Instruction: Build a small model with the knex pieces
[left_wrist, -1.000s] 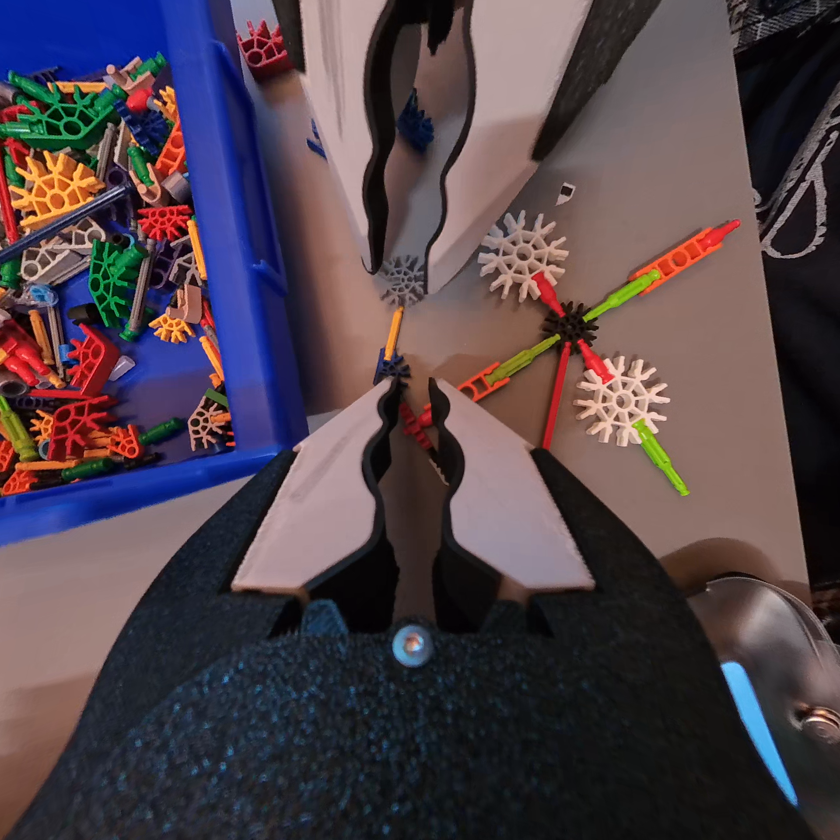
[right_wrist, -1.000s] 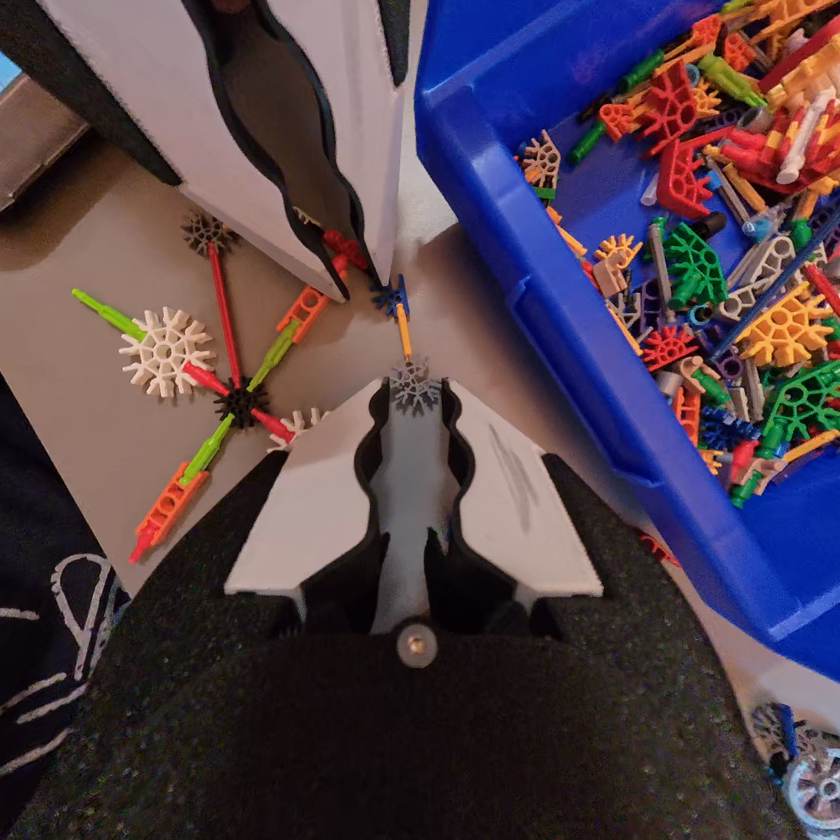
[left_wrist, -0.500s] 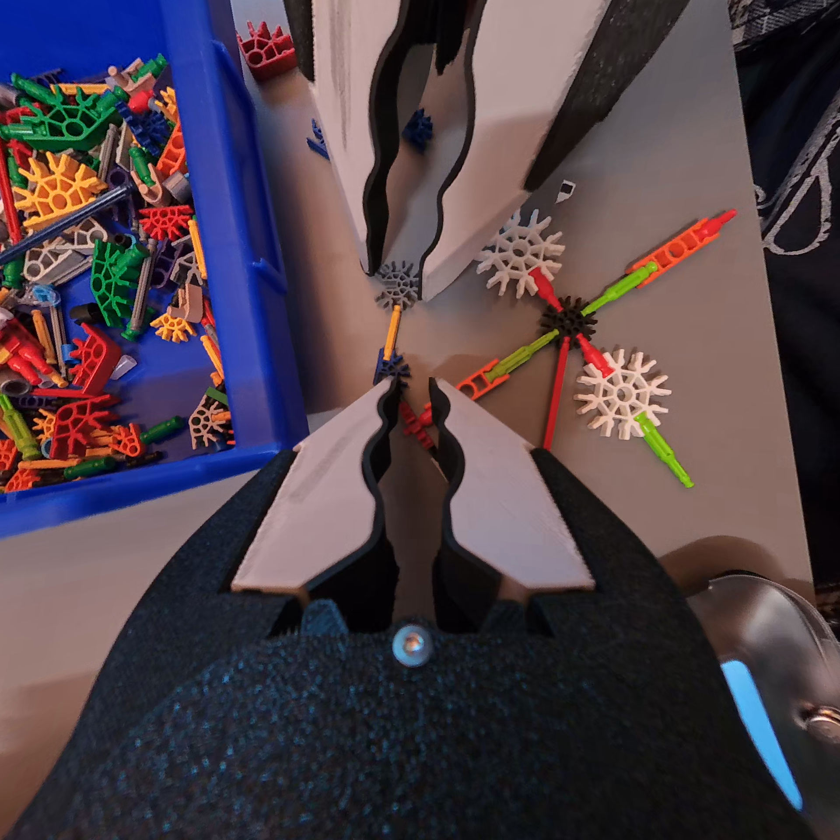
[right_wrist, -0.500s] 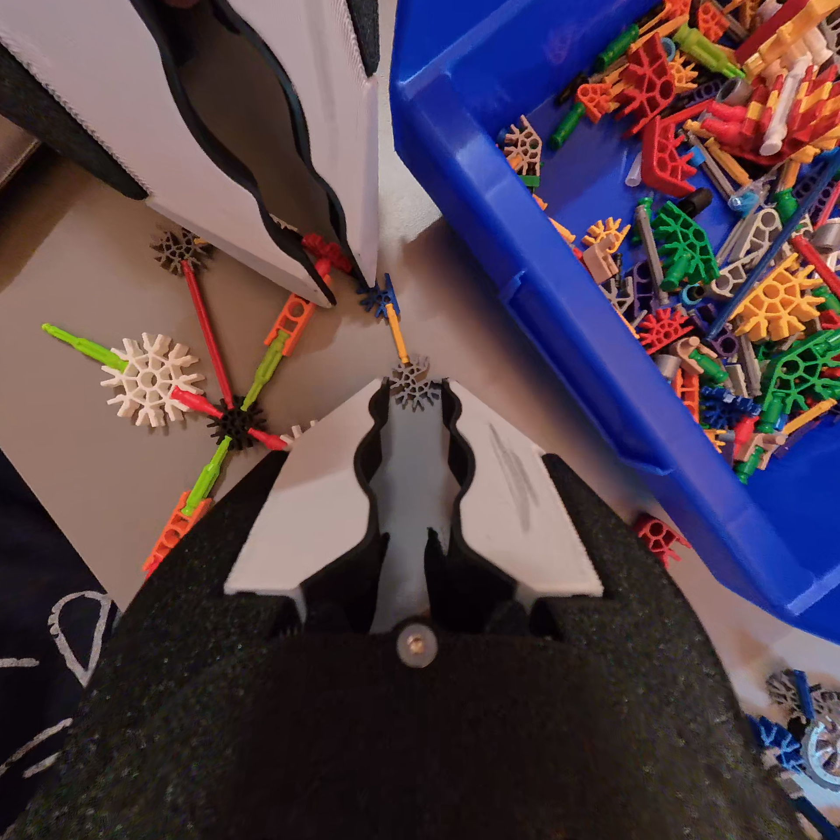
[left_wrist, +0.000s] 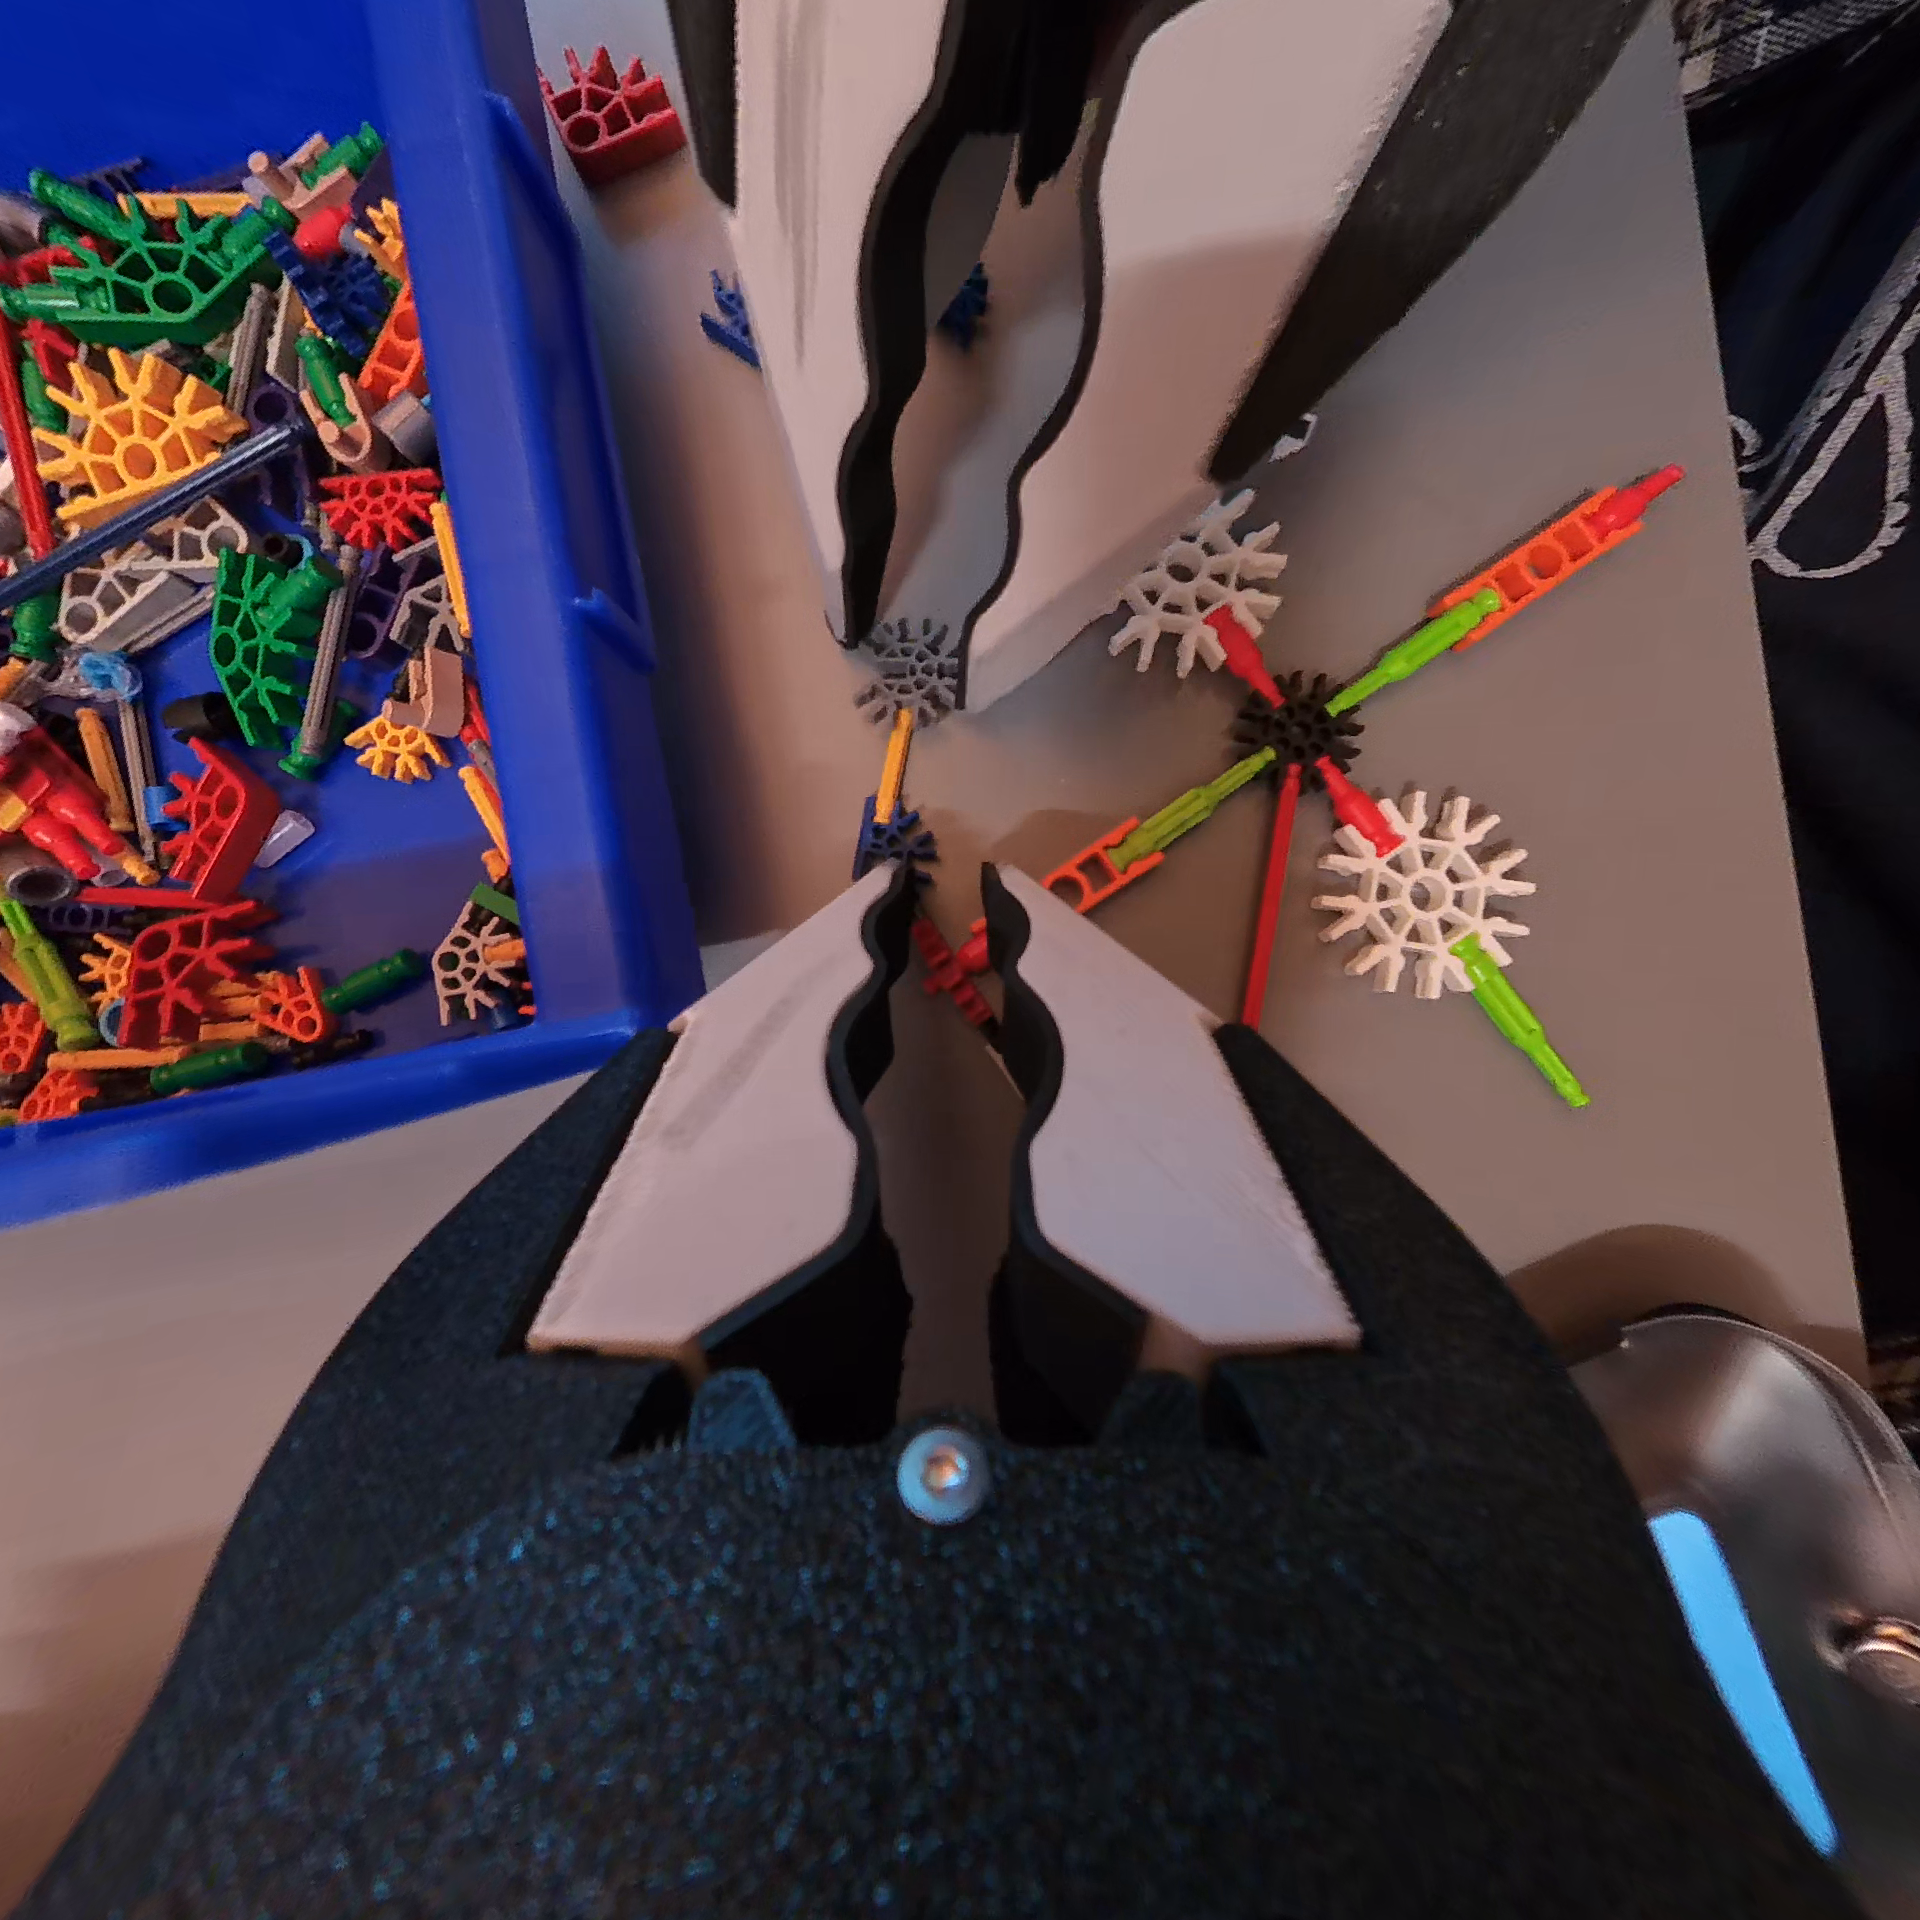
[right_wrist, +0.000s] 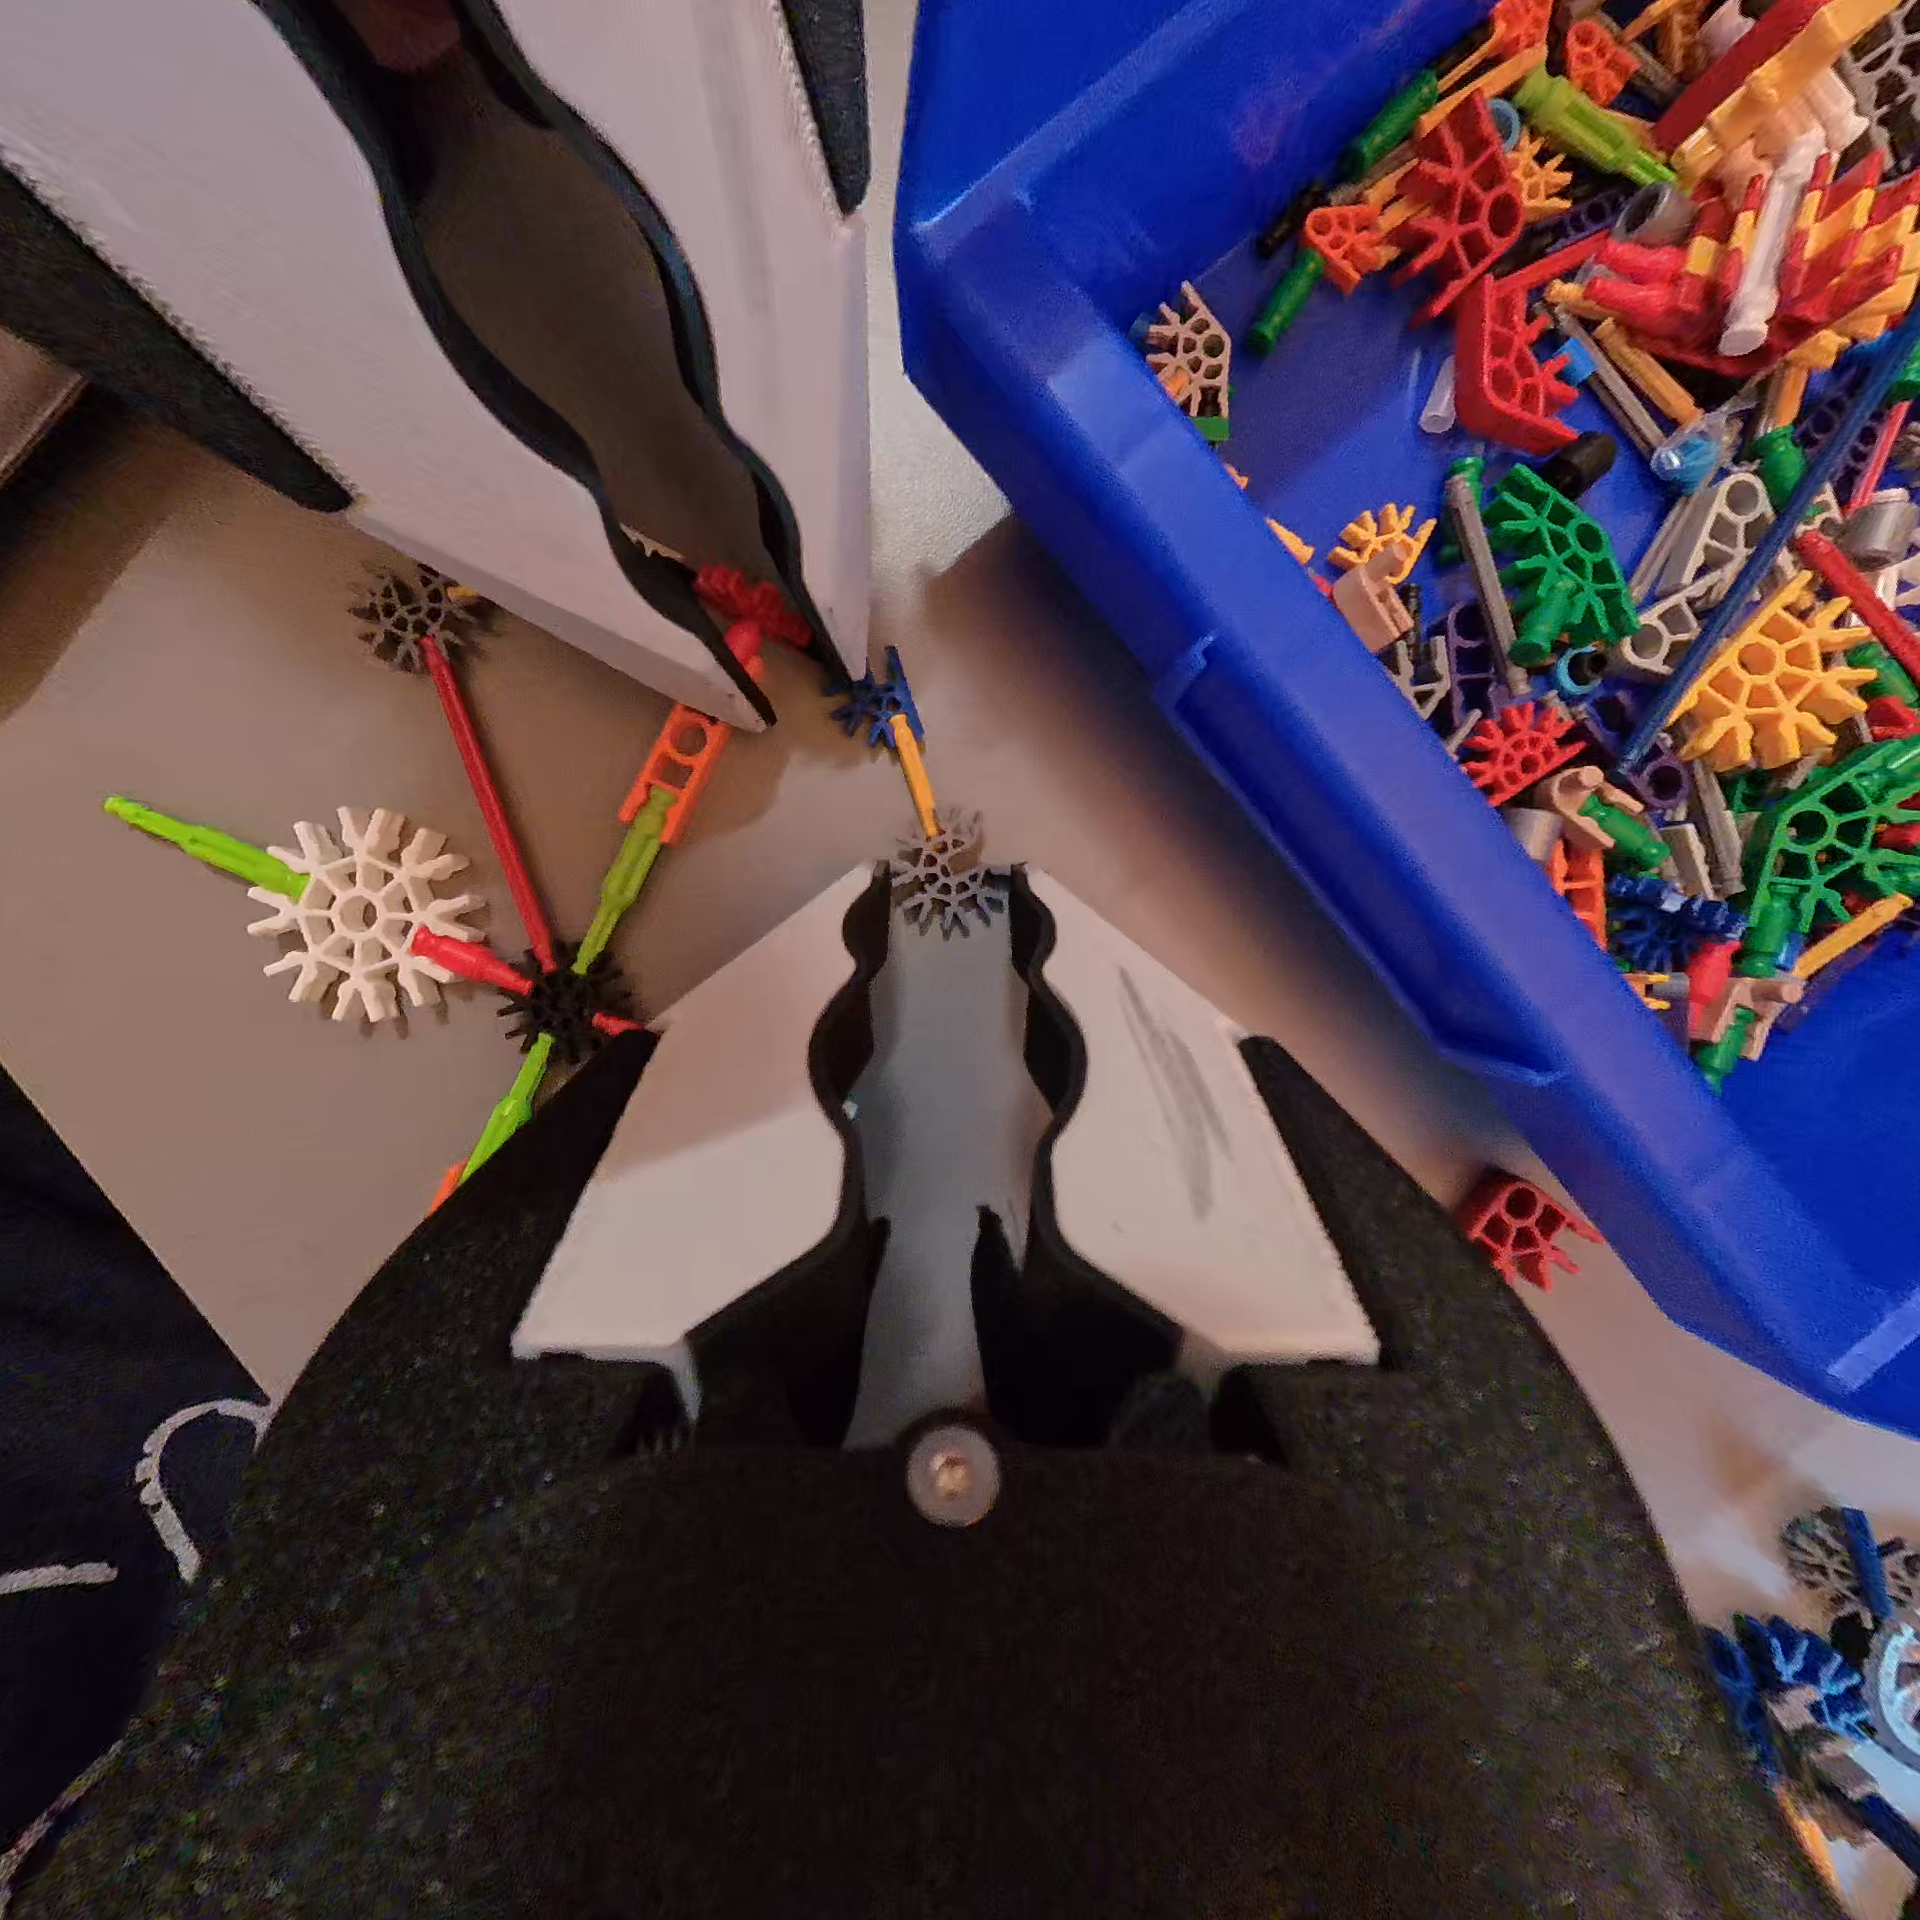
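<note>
My left gripper (left_wrist: 940, 881) is shut on a small red connector (left_wrist: 948, 961) at the end of a flat rod-and-connector build. A blue connector (left_wrist: 891, 837) touches its left fingertip. A short yellow rod (left_wrist: 894, 764) joins the blue connector to a grey snowflake connector (left_wrist: 912, 670). My right gripper (right_wrist: 948, 883) is shut on that grey connector (right_wrist: 943, 871) and faces the left gripper (right_wrist: 805, 691). The build spreads from a black hub (left_wrist: 1297, 724) with red and green rods, orange connectors and two white snowflake connectors (left_wrist: 1423, 894).
A blue bin (left_wrist: 540, 582) full of mixed coloured pieces stands left of the grippers; it also shows in the right wrist view (right_wrist: 1195, 623). A loose red connector (right_wrist: 1522, 1228) lies by the bin. A wheel and blue pieces (right_wrist: 1870, 1683) lie nearby. A person's dark clothing (left_wrist: 1818, 623) borders the table edge. Some 5 cm of space lies between my two pairs of fingers. Left tips and right tips are each some 6 cm from the black hub (left_wrist: 1297, 724). It turns up in the right wrist view (right_wrist: 556, 1005) as well.
The right gripper has swung and tilted a little while staying on the grey connector. The left gripper and the build have stayed in place.
</note>
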